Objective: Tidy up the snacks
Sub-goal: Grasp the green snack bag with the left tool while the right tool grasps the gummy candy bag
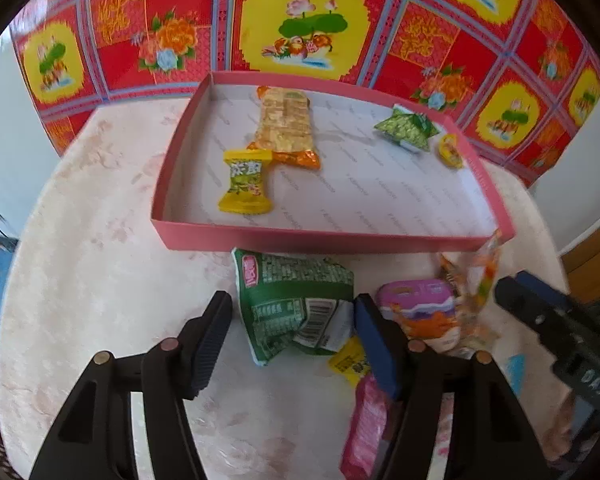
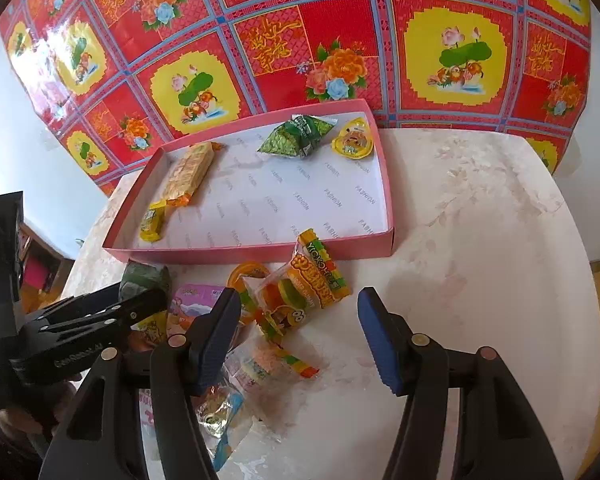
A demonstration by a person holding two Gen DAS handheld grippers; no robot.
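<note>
Behind the pale marble counter hangs a red flowery cloth. Four snacks already lie in the flat pink cardboard box. More wait in a pile in front of it, like the crumpled green bag and the clear gummy-burger pack. Both the left tool and the right tool are wide apart, holding nothing. I think less than half is done

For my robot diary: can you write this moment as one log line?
left gripper: open, over green packet | right gripper: open, empty | pink box: four snacks inside
</note>
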